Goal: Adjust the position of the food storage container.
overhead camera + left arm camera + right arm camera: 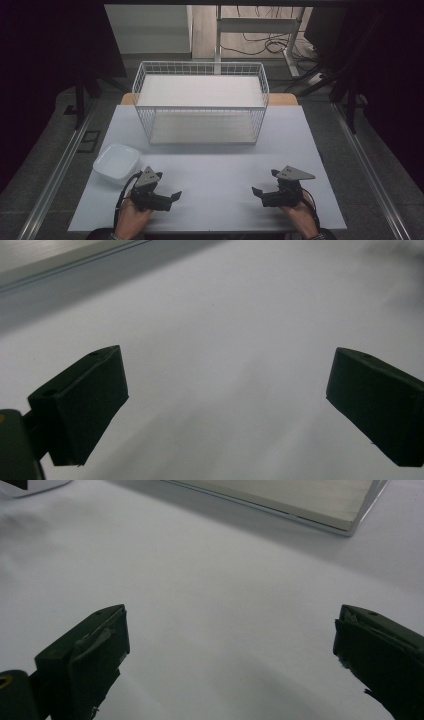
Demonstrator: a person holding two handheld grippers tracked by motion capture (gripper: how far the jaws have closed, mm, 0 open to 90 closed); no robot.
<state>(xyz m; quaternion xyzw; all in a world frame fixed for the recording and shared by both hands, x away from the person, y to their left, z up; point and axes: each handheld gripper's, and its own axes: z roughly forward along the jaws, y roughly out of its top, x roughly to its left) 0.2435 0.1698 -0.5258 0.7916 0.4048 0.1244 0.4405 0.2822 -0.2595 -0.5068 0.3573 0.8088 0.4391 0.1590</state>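
Below a white wire basket (pixel 200 102), both hands rest on a white table (pixel 220 170): left gripper (pixel 170 192) and right gripper (pixel 264 184) with jaws wide apart, empty, white tub (pixel 116 161) nearby.

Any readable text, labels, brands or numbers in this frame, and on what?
None. The wire basket, the white tray, the table and both tools, left and right, carry no legible text, label or number.
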